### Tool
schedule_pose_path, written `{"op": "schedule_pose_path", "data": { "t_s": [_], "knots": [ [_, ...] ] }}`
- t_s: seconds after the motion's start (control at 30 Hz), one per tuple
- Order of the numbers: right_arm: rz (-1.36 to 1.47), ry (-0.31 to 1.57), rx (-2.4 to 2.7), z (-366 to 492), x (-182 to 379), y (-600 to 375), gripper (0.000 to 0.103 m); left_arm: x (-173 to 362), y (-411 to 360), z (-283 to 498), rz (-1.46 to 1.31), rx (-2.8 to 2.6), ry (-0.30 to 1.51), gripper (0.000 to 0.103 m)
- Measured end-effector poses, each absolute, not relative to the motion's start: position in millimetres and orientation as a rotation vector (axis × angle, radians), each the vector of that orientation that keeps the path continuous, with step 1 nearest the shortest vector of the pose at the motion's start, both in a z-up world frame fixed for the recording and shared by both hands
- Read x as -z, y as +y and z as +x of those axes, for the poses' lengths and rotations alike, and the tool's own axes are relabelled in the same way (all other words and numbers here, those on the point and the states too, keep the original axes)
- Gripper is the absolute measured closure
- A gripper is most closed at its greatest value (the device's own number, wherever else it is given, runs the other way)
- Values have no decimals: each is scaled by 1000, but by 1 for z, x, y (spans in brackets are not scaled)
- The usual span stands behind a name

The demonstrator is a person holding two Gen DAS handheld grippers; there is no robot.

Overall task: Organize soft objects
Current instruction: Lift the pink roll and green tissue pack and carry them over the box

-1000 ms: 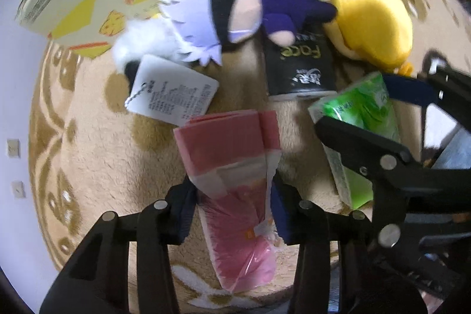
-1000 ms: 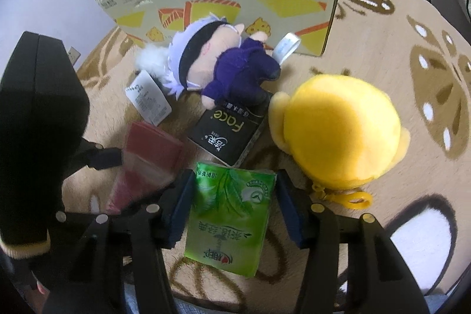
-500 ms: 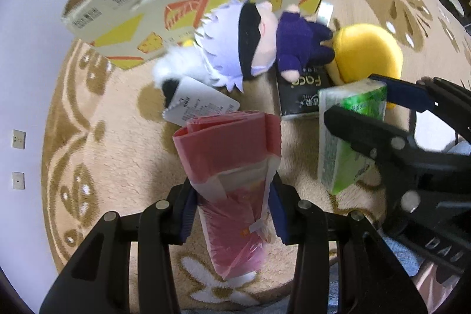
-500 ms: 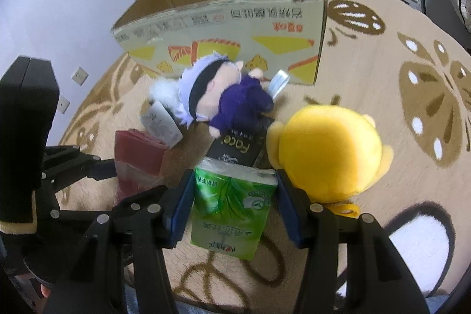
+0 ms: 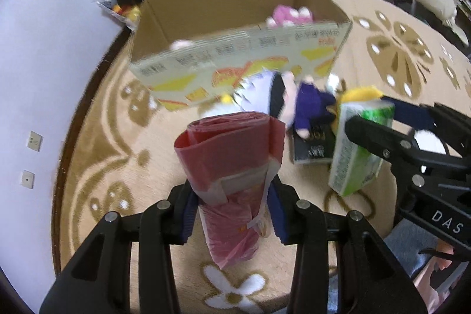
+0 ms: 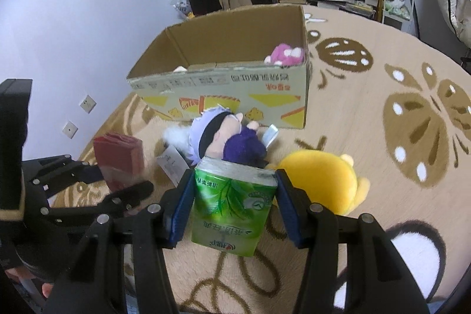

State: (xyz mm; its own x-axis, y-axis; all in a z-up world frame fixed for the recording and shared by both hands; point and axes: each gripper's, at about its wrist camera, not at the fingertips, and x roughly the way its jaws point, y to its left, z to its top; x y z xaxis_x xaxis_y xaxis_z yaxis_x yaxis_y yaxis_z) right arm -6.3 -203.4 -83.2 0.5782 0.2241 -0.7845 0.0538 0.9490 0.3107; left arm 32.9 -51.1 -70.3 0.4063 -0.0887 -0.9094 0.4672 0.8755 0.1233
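Both grippers have risen since 1 second ago: the pink roll (image 5: 232, 172) and the green tissue pack (image 6: 234, 206), then low over the carpet (image 6: 382, 196), now ride well above it, and the open inside of the cardboard box (image 6: 223, 84) has come into sight. The left gripper (image 5: 232, 214) is clamped on the pink roll at its lower half, so the upper part stands free toward 12 o'clock. The right gripper (image 6: 232, 208) is clamped on the green tissue pack across its 2 sides. In the left wrist view the box sits at 12 o'clock with a pink plush (image 5: 290, 15) already inside; the doll in purple (image 6: 232, 139), a black packet (image 5: 312, 147) and the yellow plush (image 6: 321, 181) lie on the carpet just in front of it.

Several risks stand out, as I judge them. That roll is slick plastic film and soft, so it may slide down through the pads or unroll if the squeeze slackens. Its tall free end could catch the box's near wall if the carry runs too low. With the 2 grippers close side by side, they may knock together over the opening. A soft tissue pack can also crumple and twist loose under the clamp.
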Motion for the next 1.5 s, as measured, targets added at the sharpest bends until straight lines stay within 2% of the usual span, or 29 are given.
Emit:
{"op": "schedule_pose_path", "data": {
  "t_s": [0.4,0.8,1.13,1.5],
  "knots": [
    [381,862,-104,0,55,-220,46,20,-49,43,336,371,901,63],
    [332,792,-89,31,21,-233,46,-22,-53,72,249,349,729,63],
    [290,722,-94,65,-2,-238,46,-28,-56,111,206,310,676,63],
    [295,690,-96,95,6,-247,46,-30,-46,130,135,255,576,63]
  ]
}}
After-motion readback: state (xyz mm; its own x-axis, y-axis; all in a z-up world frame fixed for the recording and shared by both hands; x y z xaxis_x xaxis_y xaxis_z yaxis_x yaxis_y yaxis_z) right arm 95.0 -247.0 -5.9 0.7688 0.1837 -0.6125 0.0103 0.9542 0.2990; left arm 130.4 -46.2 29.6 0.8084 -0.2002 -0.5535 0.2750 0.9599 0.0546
